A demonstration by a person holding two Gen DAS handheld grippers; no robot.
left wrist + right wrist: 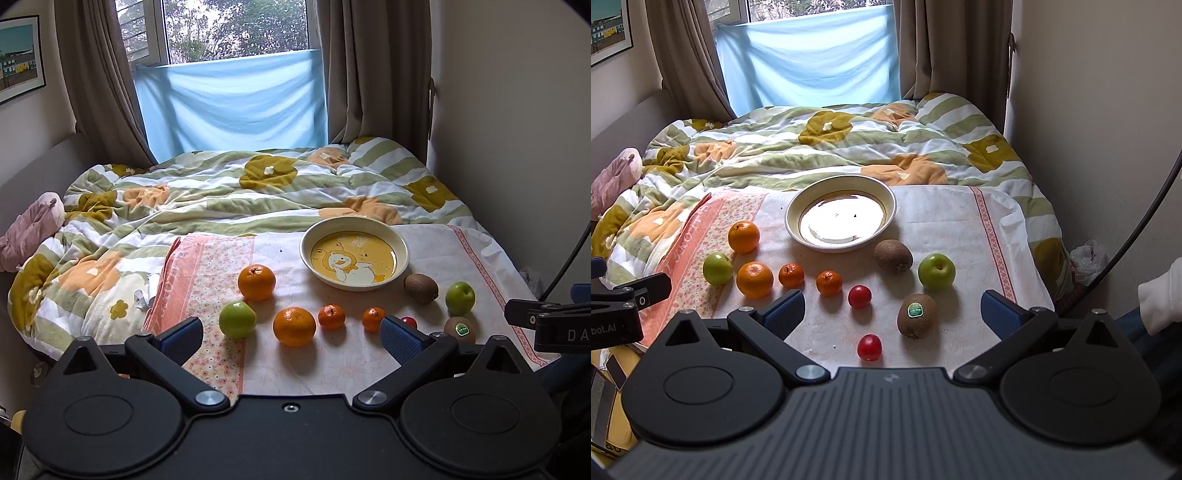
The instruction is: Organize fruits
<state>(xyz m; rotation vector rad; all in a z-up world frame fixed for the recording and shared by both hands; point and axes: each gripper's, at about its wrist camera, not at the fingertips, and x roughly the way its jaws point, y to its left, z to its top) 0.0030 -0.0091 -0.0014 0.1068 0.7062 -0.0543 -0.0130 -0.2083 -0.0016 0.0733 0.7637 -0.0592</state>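
Spread over a rumpled bed (229,192), a floral cloth (945,221) carries an empty bowl (792,216) with loose fruit in front of it: oranges (754,279), mandarins (829,283), green apples (936,271), kiwis (916,315) and two small red tomatoes (869,347). Both the left gripper (291,334) and right gripper (892,314) hover above the near edge, jaws wide apart, holding nothing.
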